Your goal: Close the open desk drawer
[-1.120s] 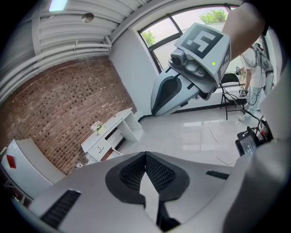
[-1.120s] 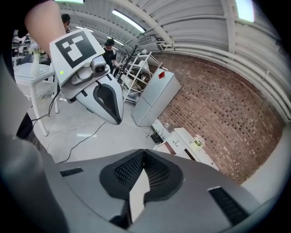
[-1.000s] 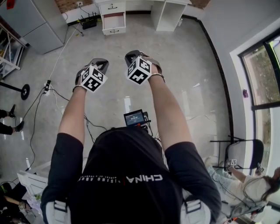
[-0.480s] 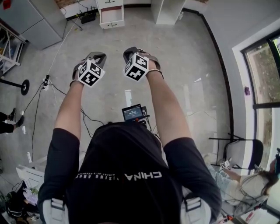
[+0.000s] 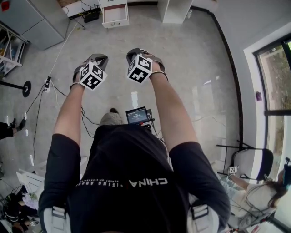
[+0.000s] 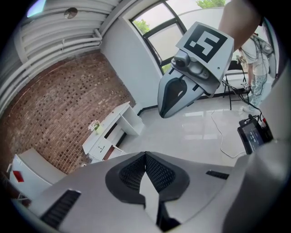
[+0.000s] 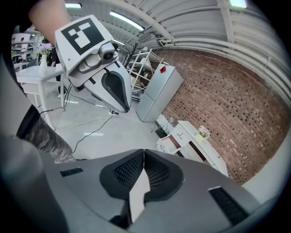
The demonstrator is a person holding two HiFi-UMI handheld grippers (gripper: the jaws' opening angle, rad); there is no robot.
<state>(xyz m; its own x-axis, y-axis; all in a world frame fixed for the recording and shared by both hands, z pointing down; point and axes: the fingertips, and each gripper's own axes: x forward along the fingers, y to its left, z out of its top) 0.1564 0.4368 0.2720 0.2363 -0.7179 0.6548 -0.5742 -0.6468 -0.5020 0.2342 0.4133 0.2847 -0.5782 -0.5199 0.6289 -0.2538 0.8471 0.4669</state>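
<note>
1. Head view: the left gripper (image 5: 98,58) and the right gripper (image 5: 138,52) are held side by side on outstretched arms above the grey floor (image 5: 195,63). Both point toward the far end of the room.
2. Left gripper: the jaws are clenched tip to tip, with nothing between them.
3. Right gripper: the jaws are likewise pressed together and hold nothing.
4. The desk drawer (image 5: 114,14) stands pulled out of the white desk (image 5: 174,11) at the far edge of the room. It is well apart from both grippers, roughly ahead of the left one.
5. Right gripper view: the drawer's pinkish interior is exposed. The desk sits against a brick wall (image 7: 227,100).
6. A grey cabinet (image 5: 43,25) stands at the far left. A small screen (image 5: 137,116) sits near the person's torso.
</note>
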